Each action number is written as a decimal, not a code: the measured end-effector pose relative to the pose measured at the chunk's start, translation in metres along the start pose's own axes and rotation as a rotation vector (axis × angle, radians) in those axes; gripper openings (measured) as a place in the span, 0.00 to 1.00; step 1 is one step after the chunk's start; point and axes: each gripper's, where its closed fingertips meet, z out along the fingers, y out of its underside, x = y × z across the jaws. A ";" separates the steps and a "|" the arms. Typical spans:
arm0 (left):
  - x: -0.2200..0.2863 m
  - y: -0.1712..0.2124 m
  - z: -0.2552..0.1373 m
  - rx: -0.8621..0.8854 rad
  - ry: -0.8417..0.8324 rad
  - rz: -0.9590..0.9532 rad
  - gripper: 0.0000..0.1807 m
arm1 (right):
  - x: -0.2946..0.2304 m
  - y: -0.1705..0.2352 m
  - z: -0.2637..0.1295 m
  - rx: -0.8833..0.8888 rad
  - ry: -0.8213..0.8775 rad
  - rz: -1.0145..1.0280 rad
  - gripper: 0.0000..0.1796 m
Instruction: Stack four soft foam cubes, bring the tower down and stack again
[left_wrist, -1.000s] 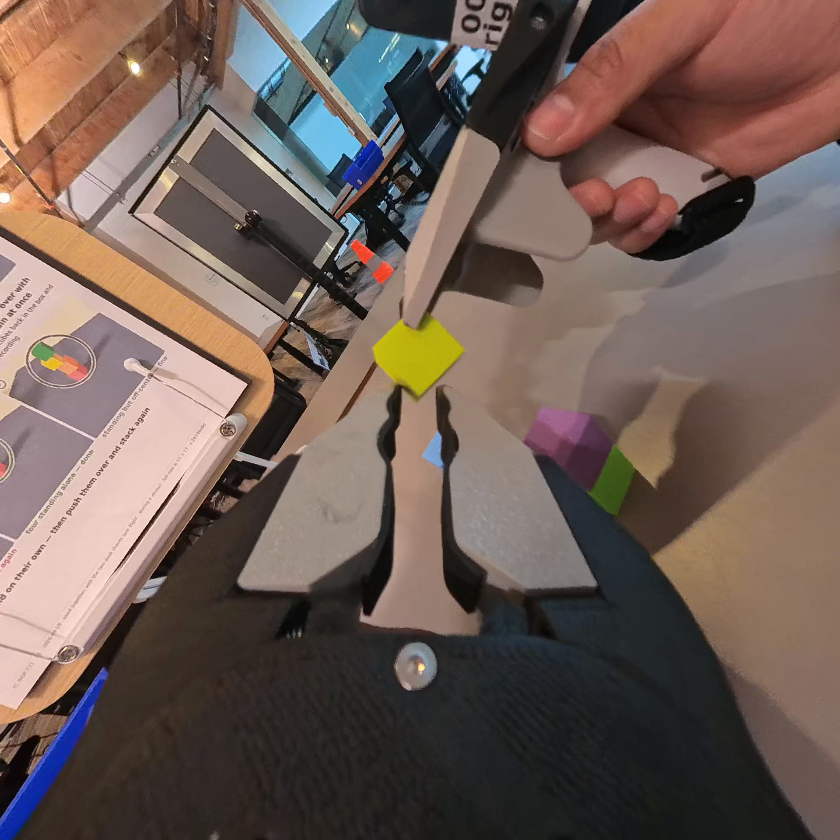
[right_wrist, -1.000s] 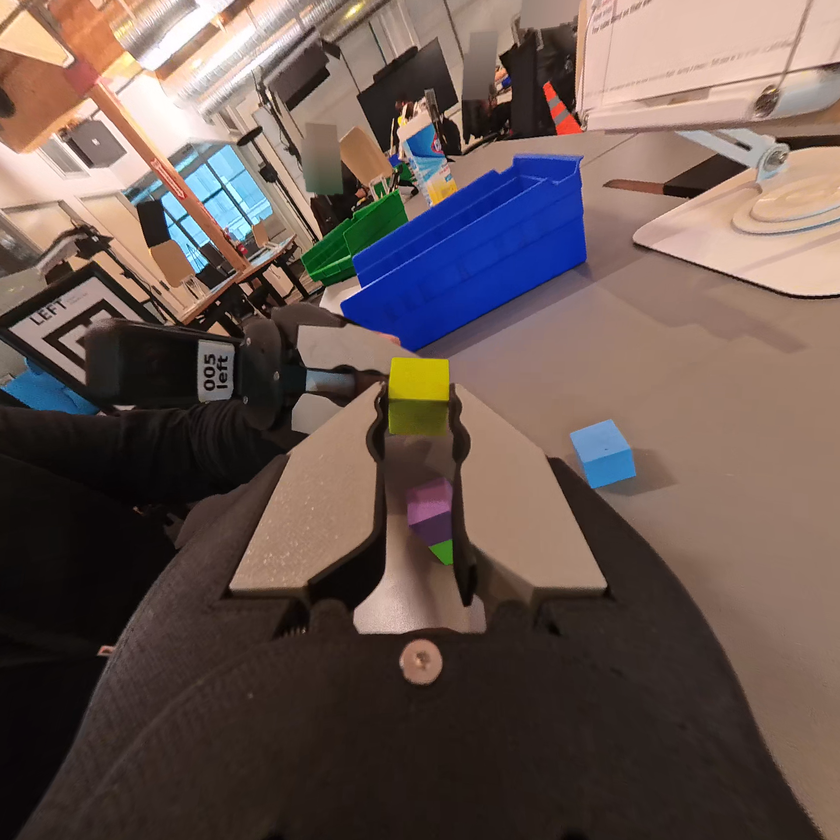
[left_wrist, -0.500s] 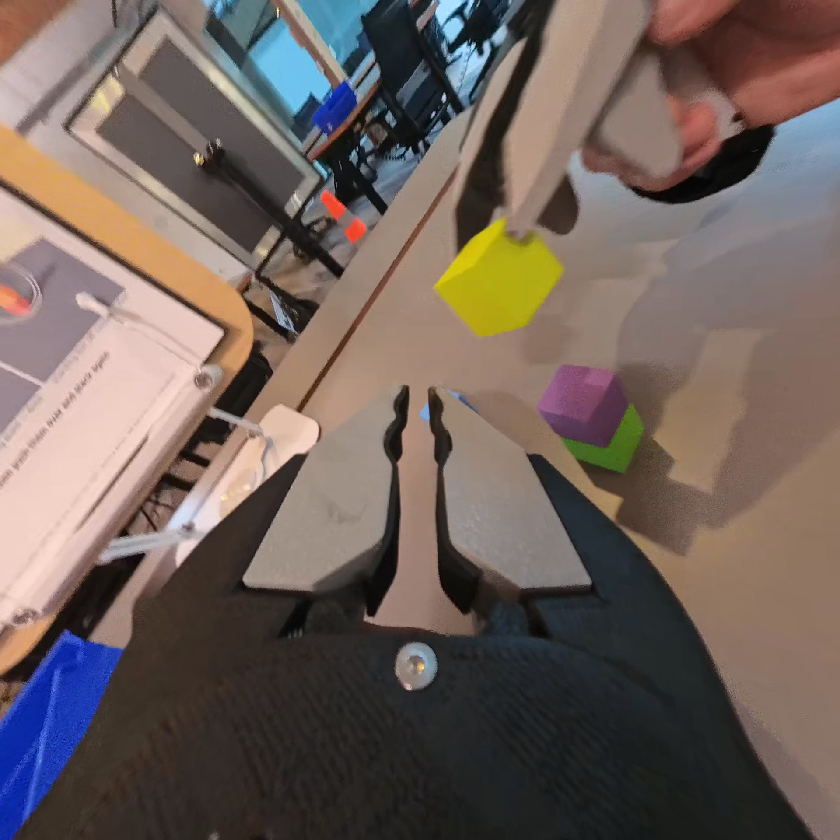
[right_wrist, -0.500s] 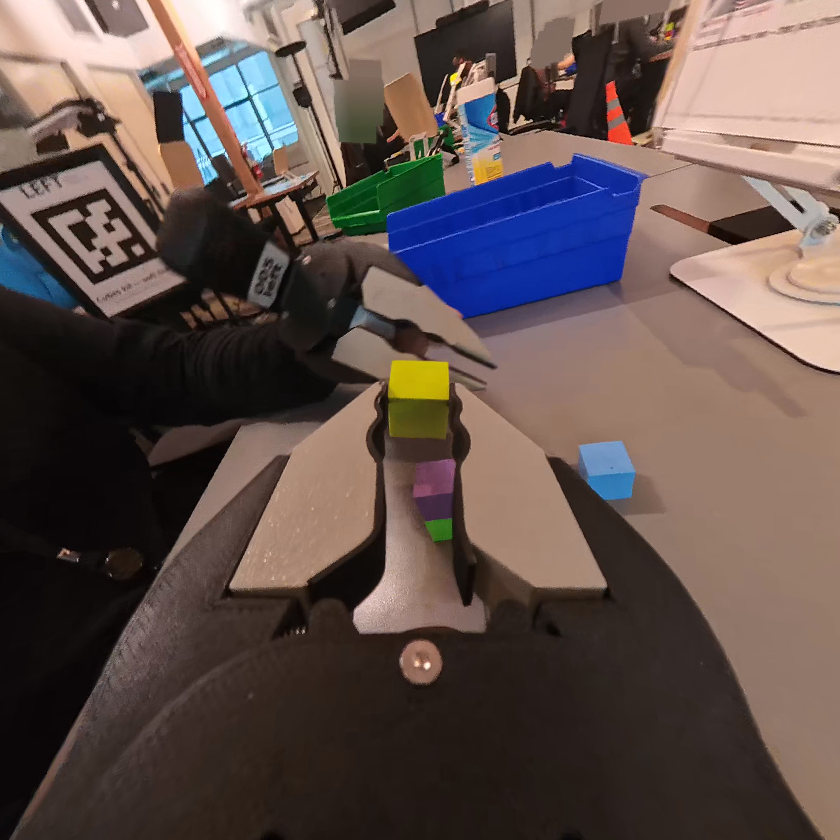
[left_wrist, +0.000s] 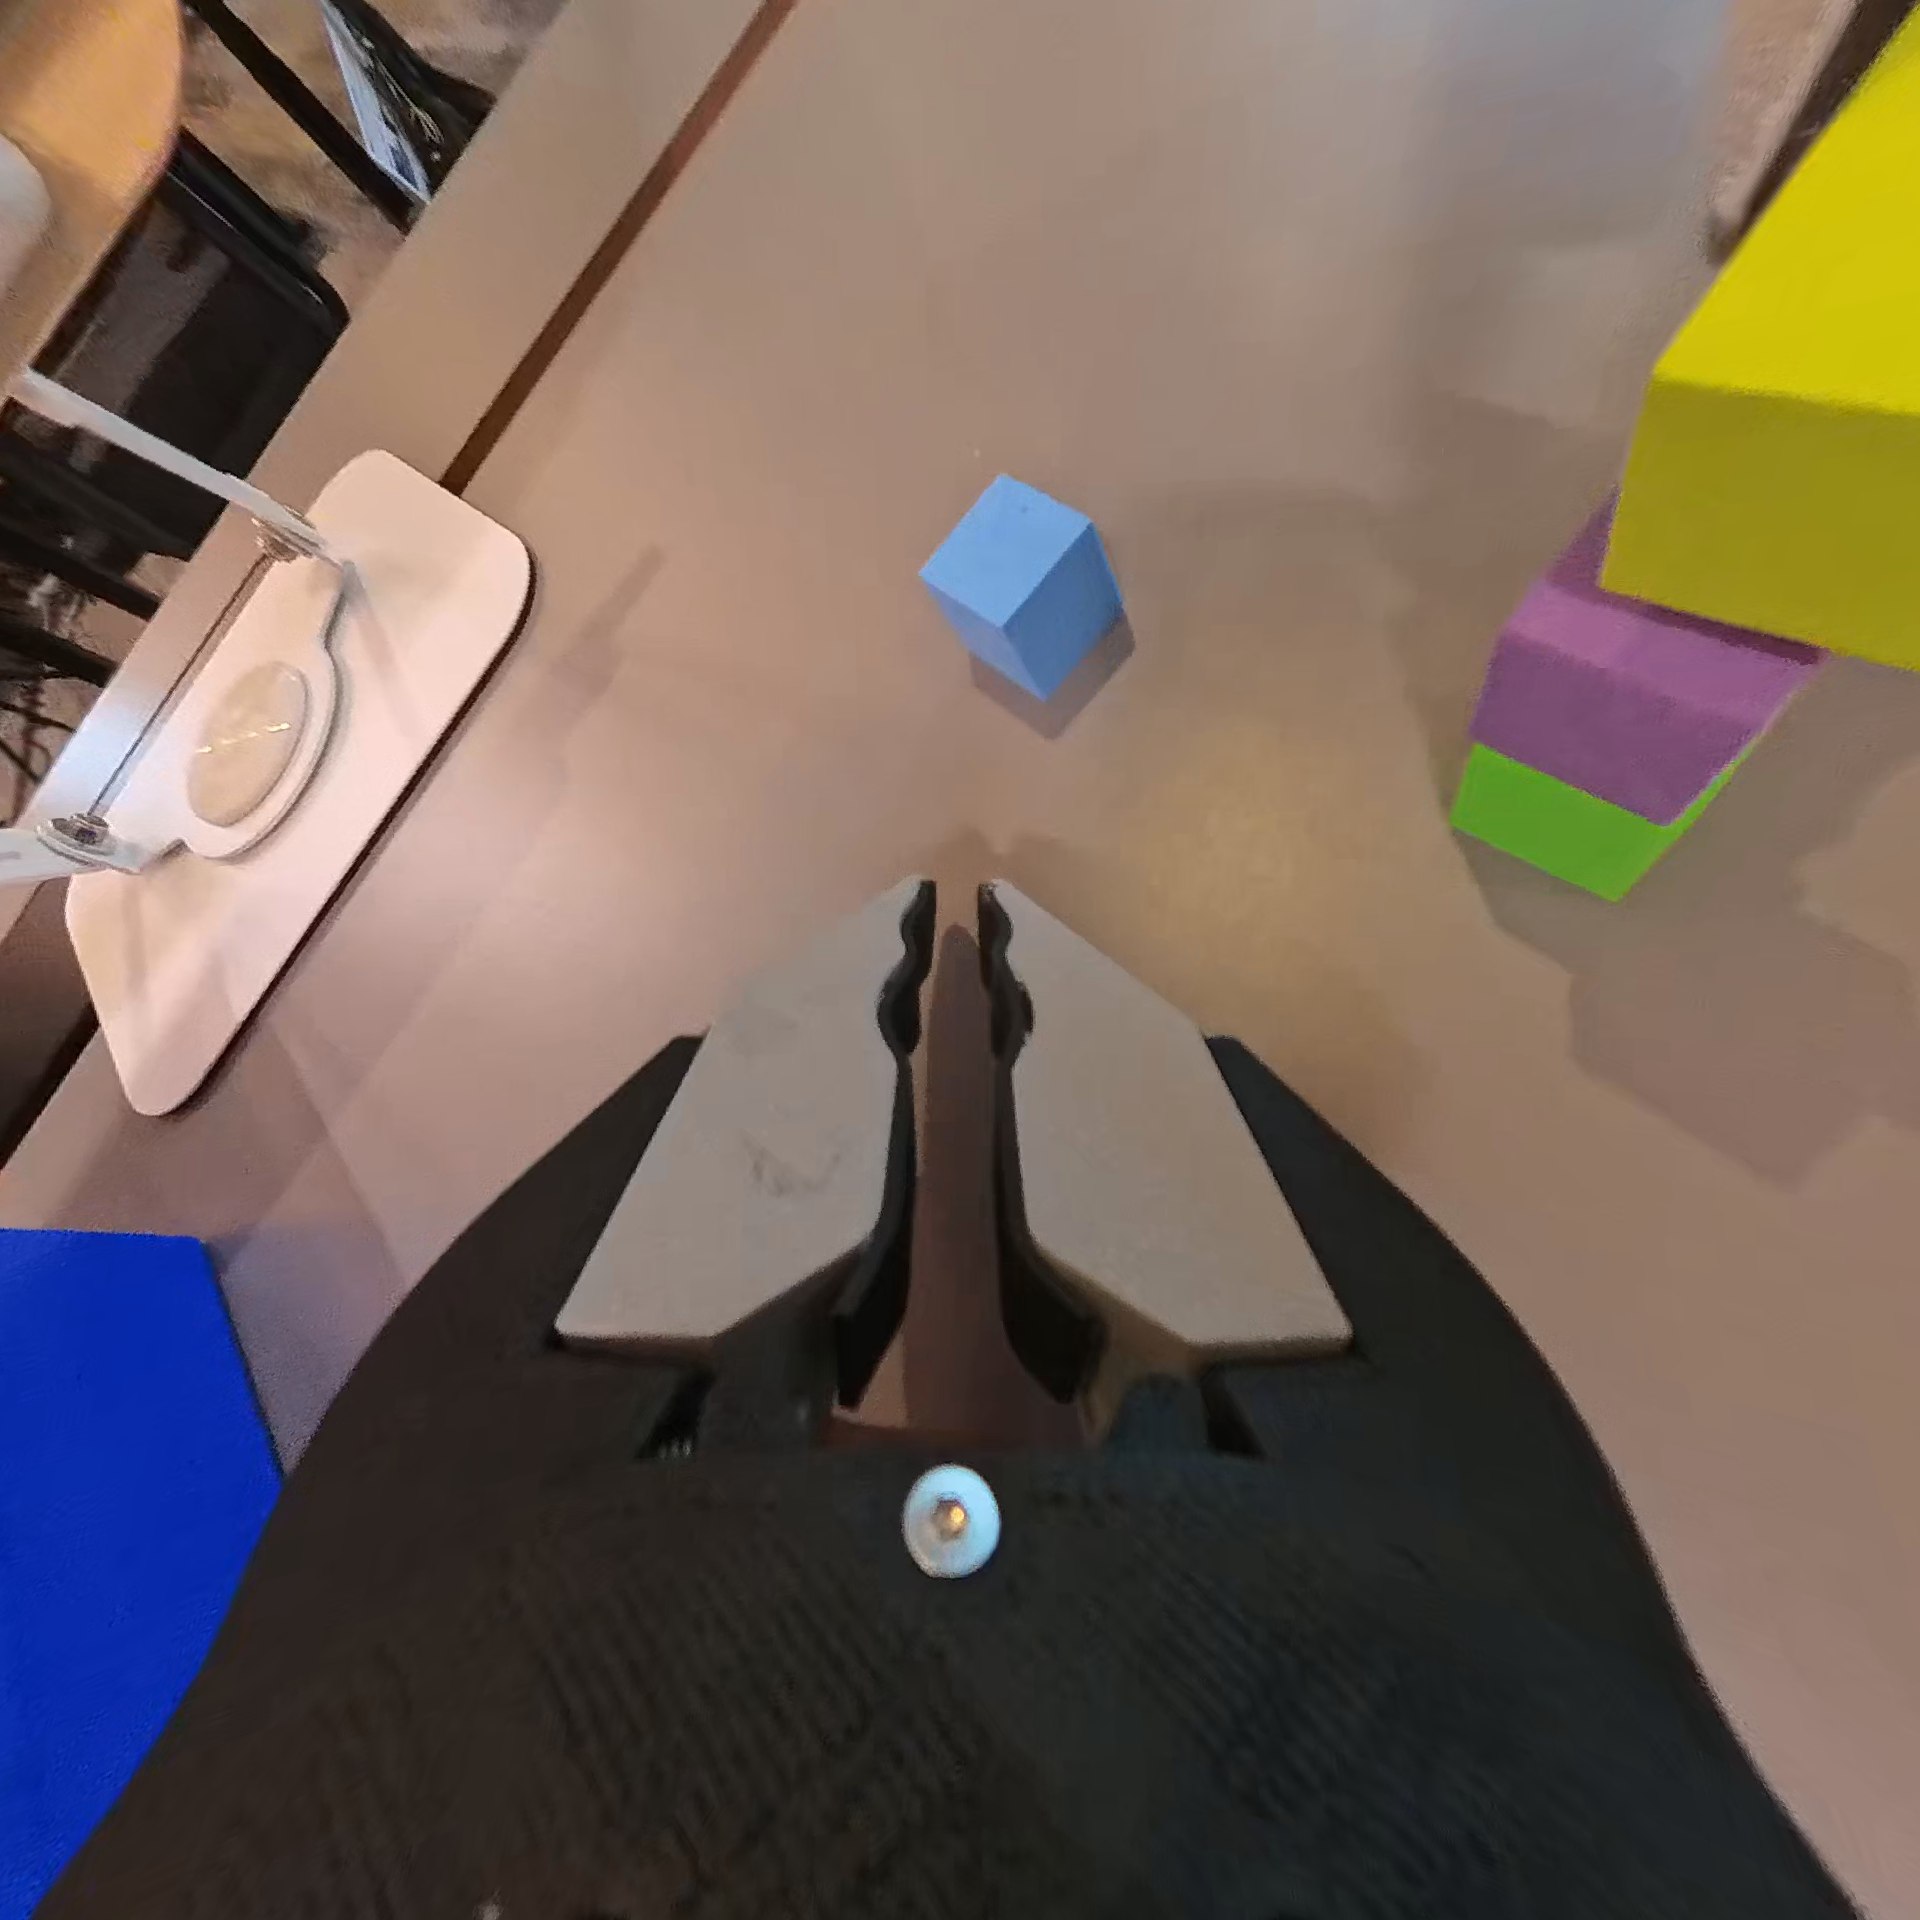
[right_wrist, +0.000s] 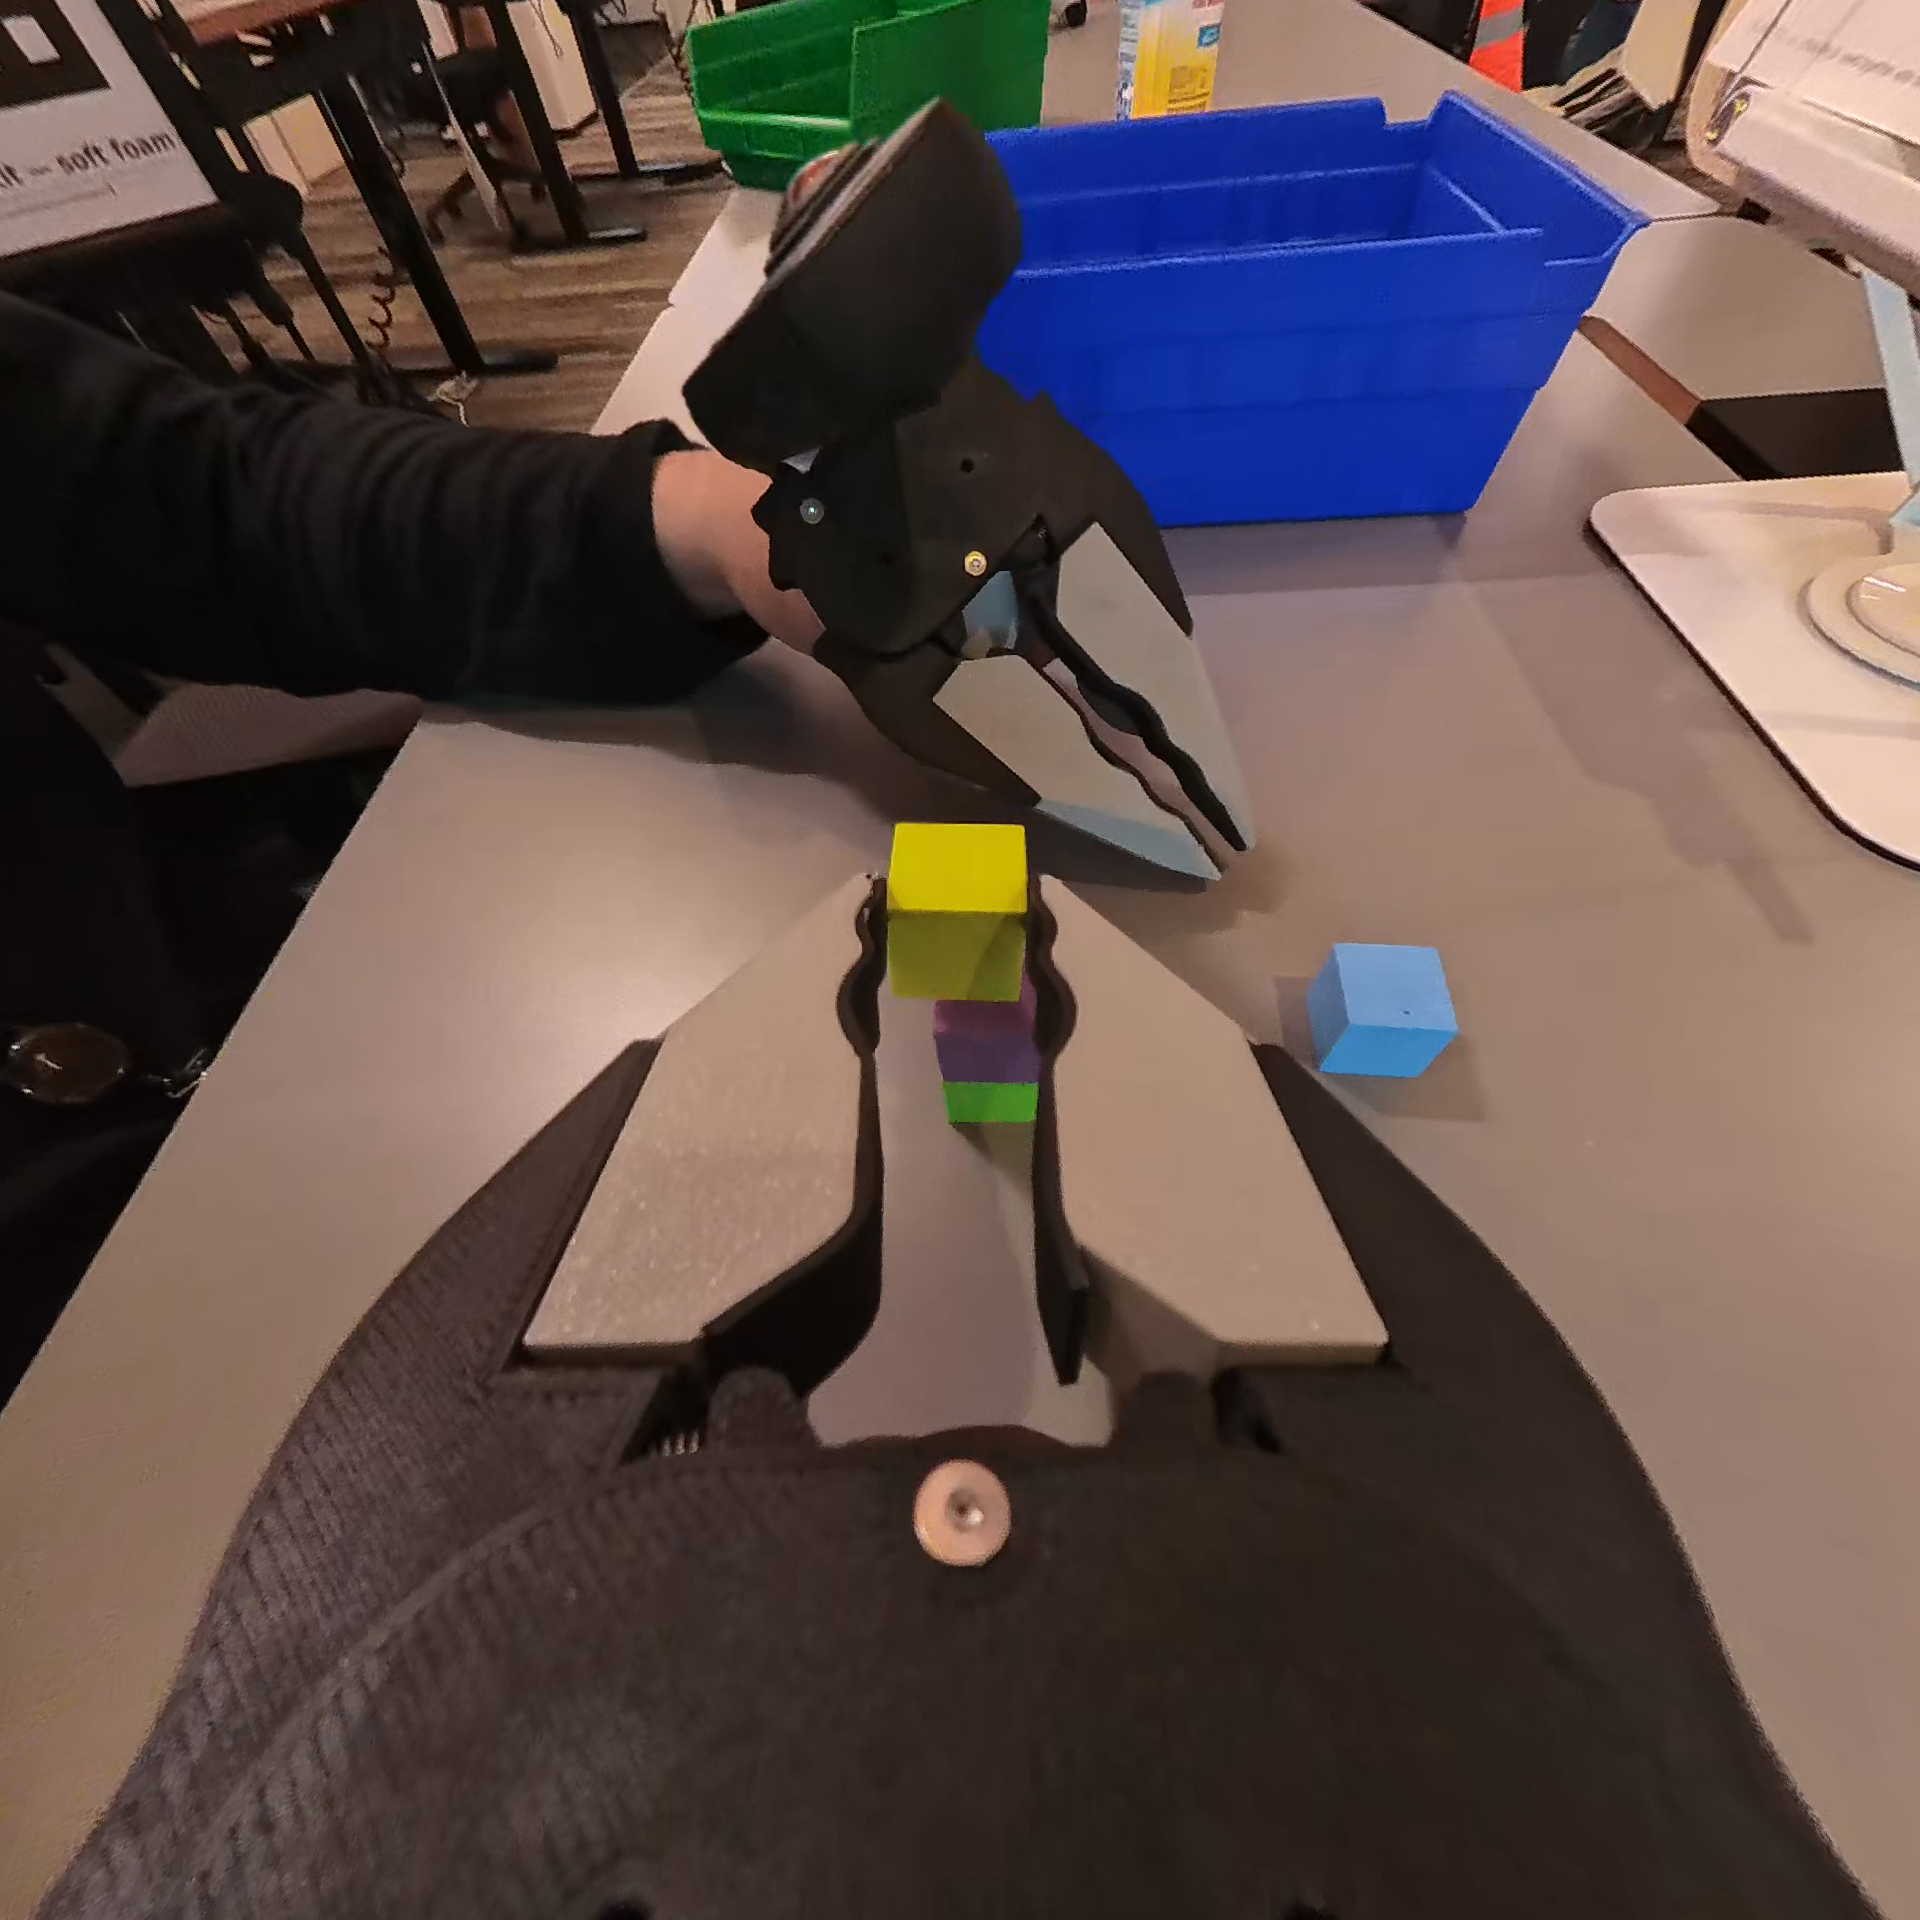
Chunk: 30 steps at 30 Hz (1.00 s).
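- Right tool (right_wrist: 957, 920) is pinching the yellow soft foam cube (right_wrist: 957, 909) between its 2 tips, holding it right over the little tower.
- The tower so far is 2 cubes: a purple foam cube (right_wrist: 987, 1041) sitting on a green foam cube (right_wrist: 991, 1101), which is on the grey desk (right_wrist: 1455, 748). From the right wrist view the yellow one looks shifted a bit left of the purple one. Can't tell if it's actually touching the purple top or just above it.
- Left wrist view shows the same stack at the right edge: yellow (left_wrist: 1787, 436) over purple (left_wrist: 1631, 707) over green (left_wrist: 1558, 826), corners not lined up.
- The light blue foam cube (right_wrist: 1380, 1008) sits alone on the desk, right of the tower and apart from it. In the left wrist view it's (left_wrist: 1023, 582) straight ahead of the left tool's tips.
- Left tool (left_wrist: 957, 902) is nearly pressed together, only a thin slit between the tips, nothing in it. In the right wrist view it (right_wrist: 1216, 831) is tilted down toward the desk, just beyond the tower, with a hand (right_wrist: 717, 540) in a black sleeve on it.
- Big blue plastic bin (right_wrist: 1299, 312) is at the far side of the desk, a green bin (right_wrist: 873, 73) behind it.
- White flat stand base (left_wrist: 301, 748) sits at the right edge of the desk.
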 end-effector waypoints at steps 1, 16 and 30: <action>0.001 0.001 0.001 -0.007 0.002 0.010 0.04 | 0.001 0.001 0.001 -0.002 0.006 -0.008 0.13; 0.004 0.003 0.001 -0.023 -0.001 0.024 0.03 | 0.008 0.007 0.000 0.028 0.023 -0.055 0.13; 0.004 0.003 0.001 -0.023 0.000 0.023 0.02 | 0.008 0.010 0.005 0.009 0.035 -0.066 0.13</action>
